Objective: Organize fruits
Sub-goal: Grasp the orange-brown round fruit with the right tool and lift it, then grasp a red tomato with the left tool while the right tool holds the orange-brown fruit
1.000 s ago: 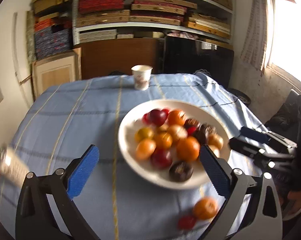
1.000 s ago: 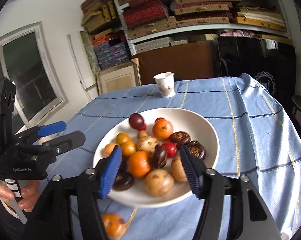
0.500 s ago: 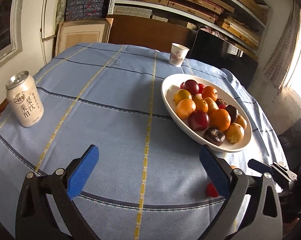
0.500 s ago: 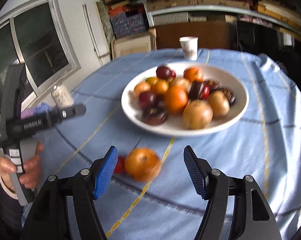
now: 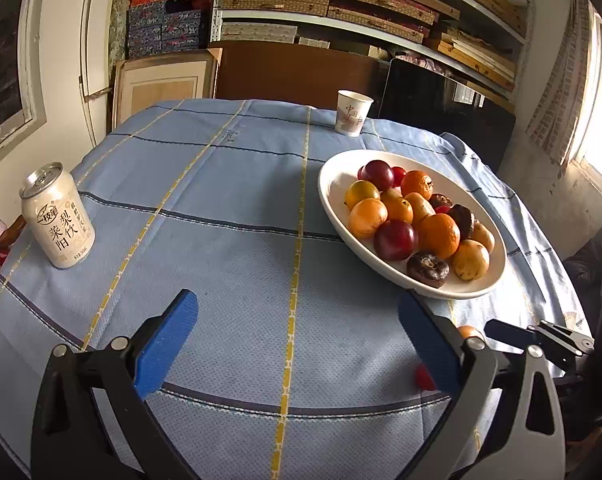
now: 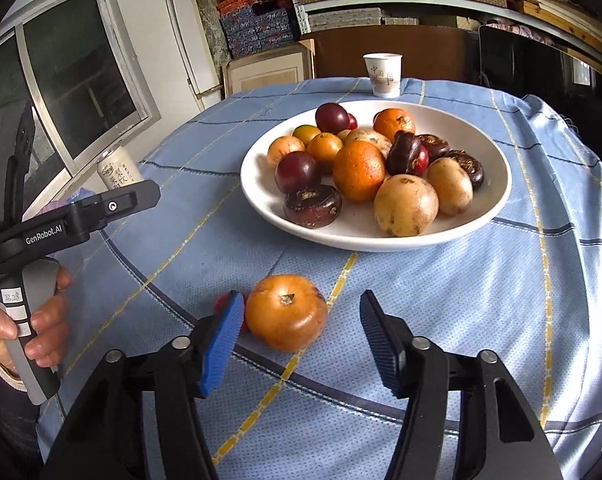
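Jaws of my right gripper (image 6: pixel 301 332), just closing, straddle the loose orange fruit (image 6: pixel 286 311) without pinching yet, lined up for plating; left gripper (image 5: pixel 297 332) gapes, empty.

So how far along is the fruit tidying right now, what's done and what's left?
Mostly done: the white plate already holds a pile of fruit. In hand: the right gripper brackets the loose orange fruit on the tablecloth; its jaws have just been closing but aren't gripping yet. Left: that fruit and the small red fruit beside it still need plating. The left gripper is open and empty.
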The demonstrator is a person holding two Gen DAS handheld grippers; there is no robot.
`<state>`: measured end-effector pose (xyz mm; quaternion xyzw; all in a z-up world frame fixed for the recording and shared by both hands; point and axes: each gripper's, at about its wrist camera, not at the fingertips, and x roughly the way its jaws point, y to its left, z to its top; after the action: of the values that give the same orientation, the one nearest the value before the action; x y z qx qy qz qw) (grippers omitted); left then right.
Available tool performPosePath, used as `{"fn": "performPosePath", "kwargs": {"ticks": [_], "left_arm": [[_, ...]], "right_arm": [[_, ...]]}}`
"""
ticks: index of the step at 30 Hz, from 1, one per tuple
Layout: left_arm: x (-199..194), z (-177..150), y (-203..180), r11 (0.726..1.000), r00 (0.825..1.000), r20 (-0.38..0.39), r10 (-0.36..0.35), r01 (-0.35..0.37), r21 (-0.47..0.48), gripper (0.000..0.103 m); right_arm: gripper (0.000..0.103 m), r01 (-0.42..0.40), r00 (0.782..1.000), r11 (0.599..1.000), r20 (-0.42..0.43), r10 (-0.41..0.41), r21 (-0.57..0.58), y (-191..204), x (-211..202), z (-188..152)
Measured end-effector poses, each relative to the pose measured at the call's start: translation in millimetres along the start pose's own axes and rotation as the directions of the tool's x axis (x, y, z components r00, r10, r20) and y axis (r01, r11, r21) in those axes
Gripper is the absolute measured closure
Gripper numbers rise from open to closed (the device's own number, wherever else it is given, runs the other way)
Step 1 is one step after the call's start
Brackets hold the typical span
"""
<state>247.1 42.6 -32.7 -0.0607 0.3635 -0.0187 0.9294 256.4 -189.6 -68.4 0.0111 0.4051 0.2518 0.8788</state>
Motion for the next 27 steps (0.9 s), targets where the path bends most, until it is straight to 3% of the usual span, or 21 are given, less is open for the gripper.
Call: {"fn": "performPosePath", "kwargs": {"ticks": [16, 19, 22, 23, 25, 27], "left_arm": [[-3.3, -1.7, -3.4, 1.0, 1.0, 0.001, -0.009, 0.009, 0.011, 0.004], [1.1, -5.6, -10.7, 0.997, 0.998, -0.037, -0.06, 0.061, 0.035, 0.004], [4.8, -14.8, -34.2, 0.978, 0.986, -0.095, -0.141, 0.153, 0.141, 0.004], [5.0, -20.8, -48.2, 0.96, 0.979, -0.118, -0.167, 0.189, 0.206, 0.004], [4.4, -29.8, -64.4, 0.938, 0.975, -0.132, -0.177, 0.208, 0.278, 0.005], [4.7, -38.1, -79.1, 0.913, 0.969, -0.154, -0.191, 0.233, 0.334, 0.016]], "right_arm": [[0.058, -0.082, 0.996, 0.995, -0.039, 0.084, 0.05, -2.5, 12.2, -1.7], [0.058, -0.06, 0.998, 0.995, 0.004, 0.06, 0.08, -11.0, -0.5, 0.4], [0.058, -0.066, 0.995, 0.986, 0.082, 0.054, 0.151, -29.5, -20.8, 4.1], [0.058, -0.066, 0.994, 0.983, 0.098, 0.05, 0.172, -34.8, -25.5, 4.2], [0.058, -0.053, 0.992, 0.976, 0.122, 0.027, 0.213, -45.6, -33.9, 3.2], [0.058, -0.055, 0.991, 0.969, 0.129, 0.024, 0.241, -52.6, -37.2, 1.6]]}}
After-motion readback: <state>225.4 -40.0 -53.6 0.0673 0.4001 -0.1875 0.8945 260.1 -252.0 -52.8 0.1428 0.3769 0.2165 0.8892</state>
